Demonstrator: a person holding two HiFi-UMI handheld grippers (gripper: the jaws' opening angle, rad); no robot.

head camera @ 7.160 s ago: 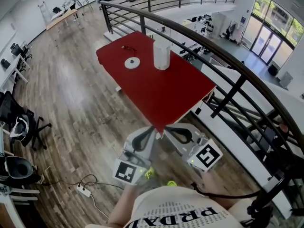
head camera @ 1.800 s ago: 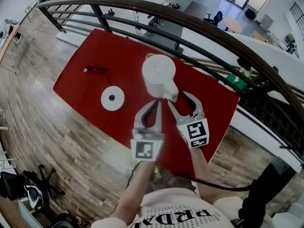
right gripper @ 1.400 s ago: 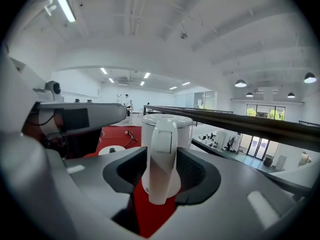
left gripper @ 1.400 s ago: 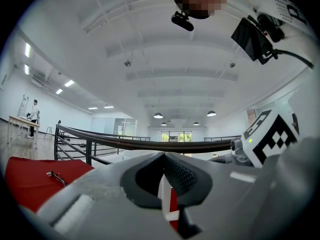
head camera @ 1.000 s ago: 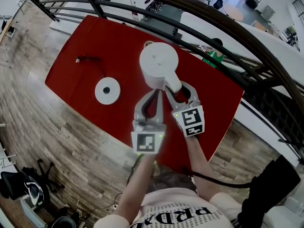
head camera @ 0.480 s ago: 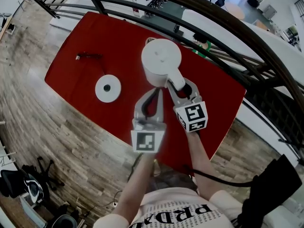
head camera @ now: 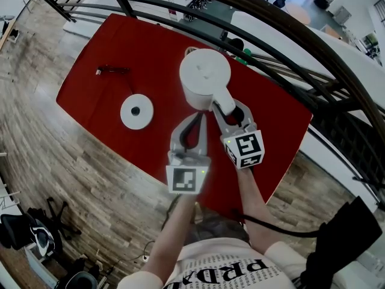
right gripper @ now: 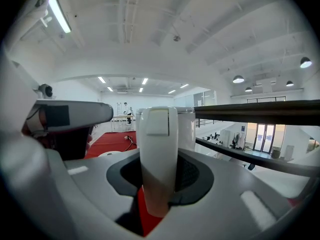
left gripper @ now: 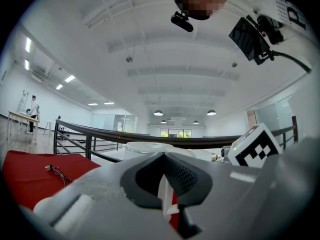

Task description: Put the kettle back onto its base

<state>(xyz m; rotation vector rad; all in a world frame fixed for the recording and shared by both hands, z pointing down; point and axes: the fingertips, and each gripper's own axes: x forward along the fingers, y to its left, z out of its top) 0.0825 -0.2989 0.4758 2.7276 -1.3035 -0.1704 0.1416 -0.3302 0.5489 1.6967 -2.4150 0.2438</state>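
On the red counter (head camera: pixel 90 101) a thin cable (head camera: pixel 113 72) lies far left with the round white base (head camera: pixel 136 111) just nearer; right of the base, the left tongs (head camera: pixel 199 118) hang closed on nothing. The white kettle (head camera: pixel 204 77) is toward the counter's far edge, well apart from the base — its handle (right gripper: pixel 157 149) clamped in the right tongs (head camera: pixel 230 109), whose jaws have just been closing in, then easing a touch
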